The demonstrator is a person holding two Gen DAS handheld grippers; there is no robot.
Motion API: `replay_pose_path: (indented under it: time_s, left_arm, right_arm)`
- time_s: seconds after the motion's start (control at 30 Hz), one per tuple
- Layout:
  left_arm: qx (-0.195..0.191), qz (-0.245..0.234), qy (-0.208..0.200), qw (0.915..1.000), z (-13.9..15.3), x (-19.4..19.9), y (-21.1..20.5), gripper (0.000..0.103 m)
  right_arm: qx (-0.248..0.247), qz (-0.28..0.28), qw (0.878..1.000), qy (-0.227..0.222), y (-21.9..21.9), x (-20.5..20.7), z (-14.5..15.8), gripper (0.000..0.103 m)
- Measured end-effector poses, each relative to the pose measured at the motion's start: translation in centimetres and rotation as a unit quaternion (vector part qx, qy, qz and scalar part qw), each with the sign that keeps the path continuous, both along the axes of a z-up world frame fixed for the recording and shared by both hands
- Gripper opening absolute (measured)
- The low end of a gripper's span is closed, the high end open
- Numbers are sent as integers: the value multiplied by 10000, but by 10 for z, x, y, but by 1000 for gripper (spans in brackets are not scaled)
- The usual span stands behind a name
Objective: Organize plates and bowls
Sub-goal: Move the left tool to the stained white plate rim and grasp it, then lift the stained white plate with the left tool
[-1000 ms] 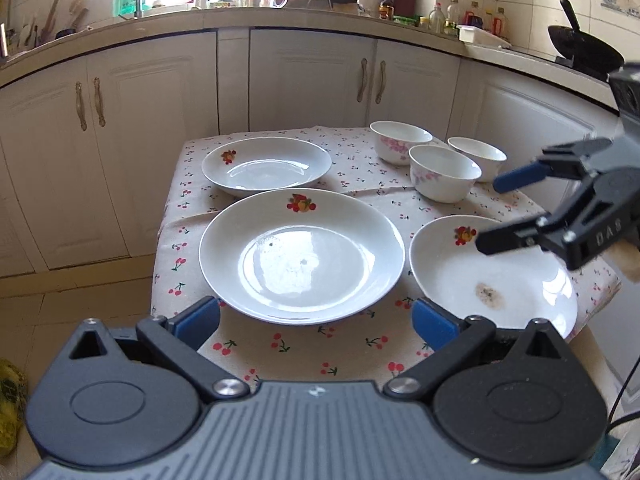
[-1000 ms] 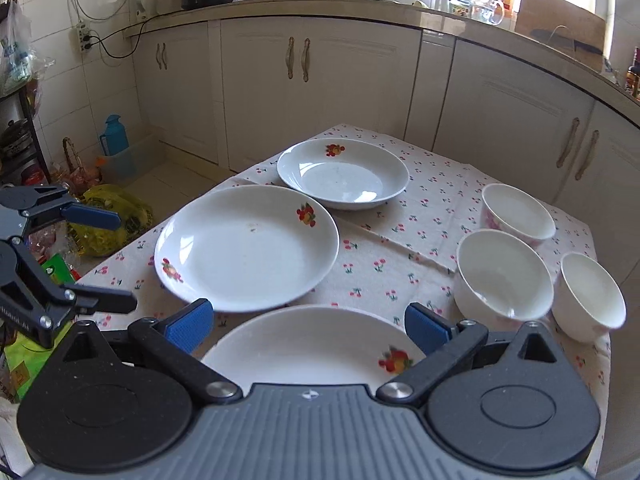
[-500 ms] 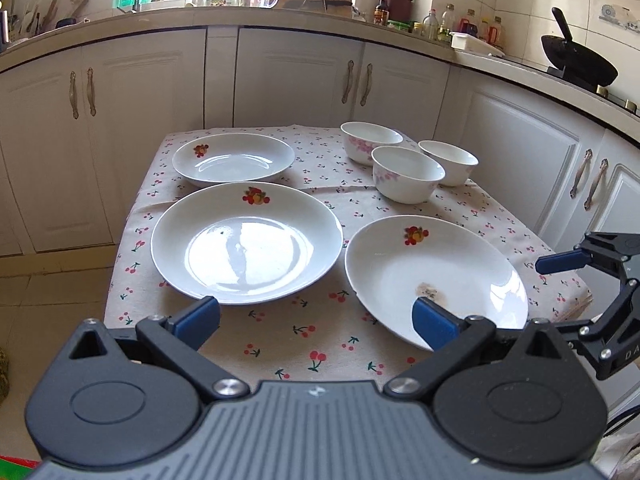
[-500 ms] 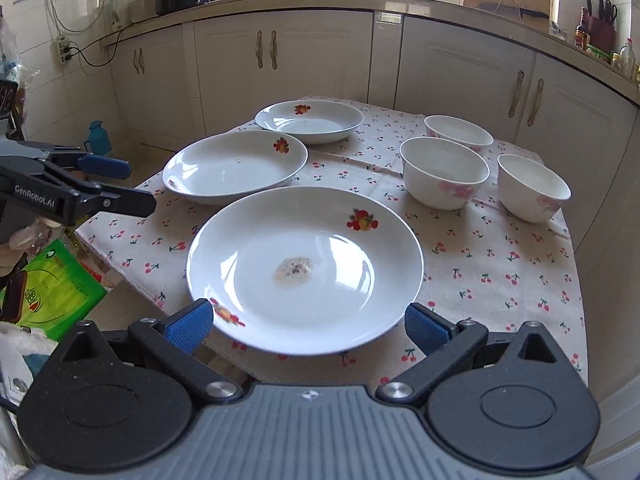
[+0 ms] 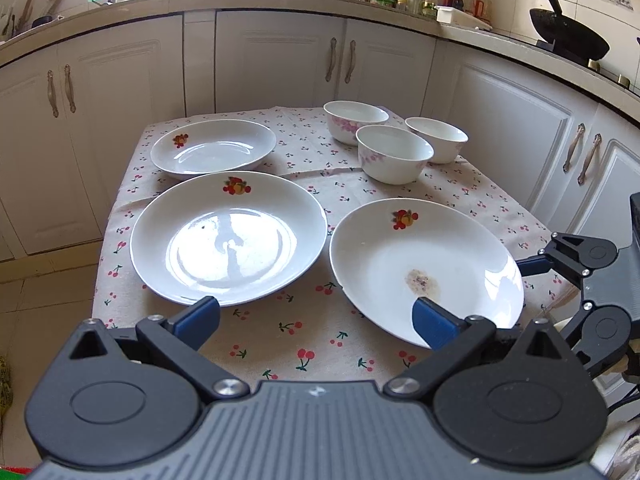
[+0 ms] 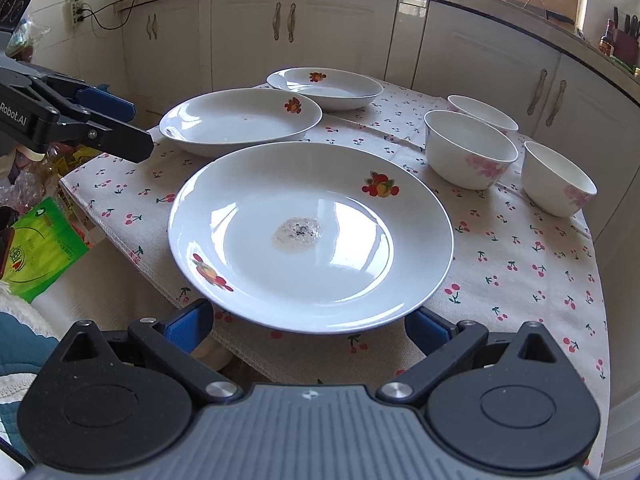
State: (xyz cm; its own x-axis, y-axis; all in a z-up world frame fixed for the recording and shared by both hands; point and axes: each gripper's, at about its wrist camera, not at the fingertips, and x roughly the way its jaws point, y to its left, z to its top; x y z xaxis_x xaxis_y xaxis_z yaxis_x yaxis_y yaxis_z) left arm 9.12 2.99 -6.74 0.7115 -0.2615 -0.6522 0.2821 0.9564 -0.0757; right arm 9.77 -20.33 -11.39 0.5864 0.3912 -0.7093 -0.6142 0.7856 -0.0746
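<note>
Three white plates with fruit prints lie on a cherry-print tablecloth [image 5: 280,328]. A stained plate [image 5: 424,264] is near right, also in the right wrist view [image 6: 312,236]. A large plate [image 5: 228,236] is near left, a smaller one [image 5: 214,148] behind it. Three white bowls [image 5: 394,154] stand at the back right. My left gripper [image 5: 316,316] is open and empty at the table's near edge. My right gripper [image 6: 308,326] is open, its fingers either side of the stained plate's near rim, not touching that I can tell.
White kitchen cabinets [image 5: 280,64] wrap around behind and right of the table. A green bag [image 6: 36,240] and clutter lie on the floor left of the table in the right wrist view. The tablecloth hangs over the table edges.
Both grippers have swung round the table. The right gripper has come lower and closer to the stained plate's near rim. The left gripper has shifted right and nearer. No dish has moved.
</note>
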Motion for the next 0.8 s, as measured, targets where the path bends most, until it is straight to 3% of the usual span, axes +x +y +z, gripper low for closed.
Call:
replay_pose_path:
  time_s: [0.27,0.8]
  left_arm:
    - [240,-732,230,9968,5,32,-24,102]
    - [494,-1899,467,9794,-3,115,-80,101]
  right_arm:
    - [126,113,9998,133,-1,12,-6,103]
    - [211,64,9996,191,-2,14,-8,103]
